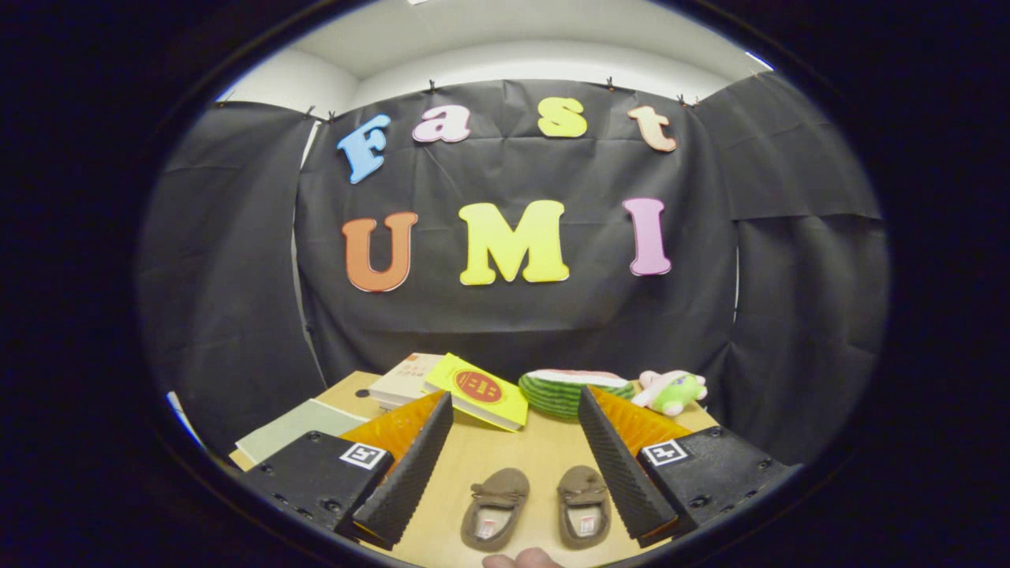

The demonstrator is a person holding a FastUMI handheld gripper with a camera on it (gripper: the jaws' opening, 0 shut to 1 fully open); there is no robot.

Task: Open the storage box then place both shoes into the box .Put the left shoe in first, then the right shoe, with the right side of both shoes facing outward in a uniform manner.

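Note:
Two small brown slip-on shoes lie side by side on the wooden table [544, 454], toes pointing away from me. The left shoe [495, 508] and the right shoe [585, 505] both sit between my fingers, low in the gap. My gripper [514, 408] hangs above the table, open wide, with nothing between its fingers. Neither finger touches a shoe.
Beyond the fingers, at the table's far edge, lie a yellow book [477, 390] on a pale book [406, 379], a watermelon-slice plush [574, 390] and a small green and pink plush toy [672, 391]. A greenish sheet [293, 427] lies at the left. A fingertip [521, 559] shows nearest me.

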